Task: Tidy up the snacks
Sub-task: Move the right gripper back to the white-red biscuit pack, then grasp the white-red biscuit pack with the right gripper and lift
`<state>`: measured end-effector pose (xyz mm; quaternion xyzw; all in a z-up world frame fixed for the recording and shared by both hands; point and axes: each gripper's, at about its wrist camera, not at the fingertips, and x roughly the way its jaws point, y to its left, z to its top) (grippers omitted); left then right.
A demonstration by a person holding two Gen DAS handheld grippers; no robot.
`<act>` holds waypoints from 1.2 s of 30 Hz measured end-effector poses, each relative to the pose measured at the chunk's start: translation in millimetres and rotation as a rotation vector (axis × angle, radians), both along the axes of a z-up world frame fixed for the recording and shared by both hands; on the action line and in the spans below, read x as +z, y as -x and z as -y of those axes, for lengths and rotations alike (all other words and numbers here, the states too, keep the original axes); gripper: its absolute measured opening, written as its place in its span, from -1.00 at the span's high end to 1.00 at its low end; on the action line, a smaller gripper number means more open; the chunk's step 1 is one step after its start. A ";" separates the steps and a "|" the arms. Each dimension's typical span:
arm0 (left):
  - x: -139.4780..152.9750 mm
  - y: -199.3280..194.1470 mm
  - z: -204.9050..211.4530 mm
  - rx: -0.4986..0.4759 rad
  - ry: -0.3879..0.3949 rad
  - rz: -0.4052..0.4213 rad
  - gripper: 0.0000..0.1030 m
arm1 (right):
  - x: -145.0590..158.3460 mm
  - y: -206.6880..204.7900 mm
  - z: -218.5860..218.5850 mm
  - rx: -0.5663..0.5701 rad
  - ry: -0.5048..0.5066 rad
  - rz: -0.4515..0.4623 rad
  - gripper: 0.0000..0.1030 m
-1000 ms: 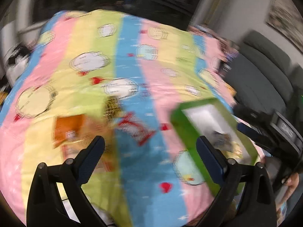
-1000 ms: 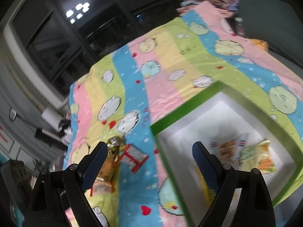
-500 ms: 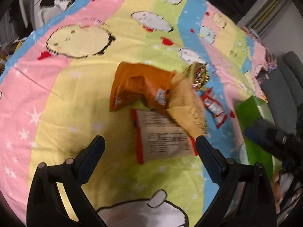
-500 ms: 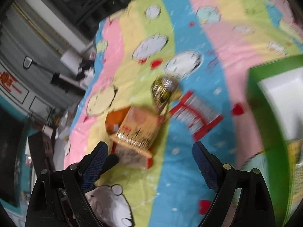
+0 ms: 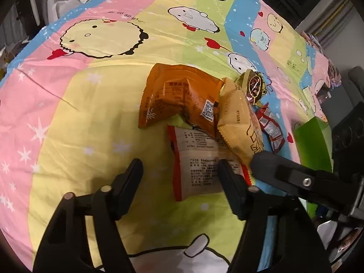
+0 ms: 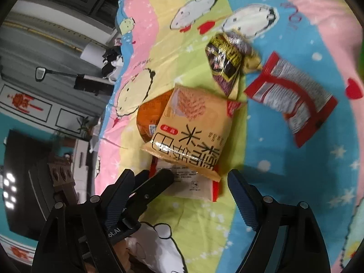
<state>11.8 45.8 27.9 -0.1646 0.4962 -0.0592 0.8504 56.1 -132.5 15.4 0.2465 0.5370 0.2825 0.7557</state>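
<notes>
Snack packets piled on the striped cartoon cloth

Snack packets lay in a loose heap on the pastel-striped cloth (image 5: 95,136) printed with cartoon animals, which covered the surface. You had both tools angled down at that heap. At the bottom lay a flat white packet with red edges and small printed text (image 5: 200,170). An orange crinkled foil packet with a QR code (image 5: 177,97) rested on its far end, and a pale yellow packet printed with large characters (image 6: 191,132) lay across both of them. Just beyond sat a small gold-and-black foil-wrapped snack (image 6: 227,59), touching the yellow packet's far corner. A red-and-silver sachet (image 6: 293,95) lay a little apart on the blue stripe. The green box (image 5: 314,145) stood at the cloth's right side in the left wrist view, past the sachet.

Your left tool (image 5: 179,173) was closing, its black fingers (image 5: 129,182) to either side of the white packet's near end. The right-hand finger lay over the packet's printed face and the other was off it on bare cloth, so nothing was pinched yet.

Your right tool (image 6: 179,182) was also closing but stood wide, its blue-padded fingers (image 6: 241,195) flanking the near edges of the yellow and white packets without pressing on either. In the right wrist view the left tool's fingers reached in beside its left-hand finger, onto the white packet.
</notes>
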 end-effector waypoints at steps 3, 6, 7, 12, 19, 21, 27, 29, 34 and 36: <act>0.1 0.1 2.6 -0.032 0.018 0.000 0.00 | -10.1 -3.2 -9.1 0.024 -0.039 -0.035 -0.65; -0.6 -1.6 9.6 -0.064 0.047 -0.005 0.20 | -8.6 -3.0 -13.1 0.019 -0.028 -0.015 -0.65; 0.2 -0.7 11.8 -0.073 0.048 -0.005 0.21 | -7.3 -1.4 -14.2 0.022 -0.017 -0.011 -0.54; 3.7 4.8 20.2 -0.094 0.033 0.001 0.22 | -4.1 2.1 -11.9 0.016 0.021 -0.010 -0.41; 11.9 14.0 40.7 -0.170 0.066 0.026 0.22 | 11.7 17.1 2.7 0.005 0.102 0.013 -0.41; 10.0 15.5 49.8 -0.189 0.089 0.018 0.22 | 14.0 20.1 9.8 -0.012 0.141 0.010 -0.41; 6.7 19.5 77.0 -0.251 0.068 0.009 0.20 | 9.9 26.8 21.8 -0.030 0.242 0.001 -0.41; 3.5 18.7 81.7 -0.262 0.076 -0.006 0.20 | 8.1 28.2 26.5 -0.037 0.257 0.001 -0.41; 4.4 20.8 86.3 -0.277 0.091 0.002 0.20 | 11.5 32.9 32.7 -0.042 0.273 0.007 -0.41; 1.6 20.0 87.3 -0.283 0.094 -0.006 0.20 | 11.4 33.4 33.7 -0.042 0.291 0.015 -0.41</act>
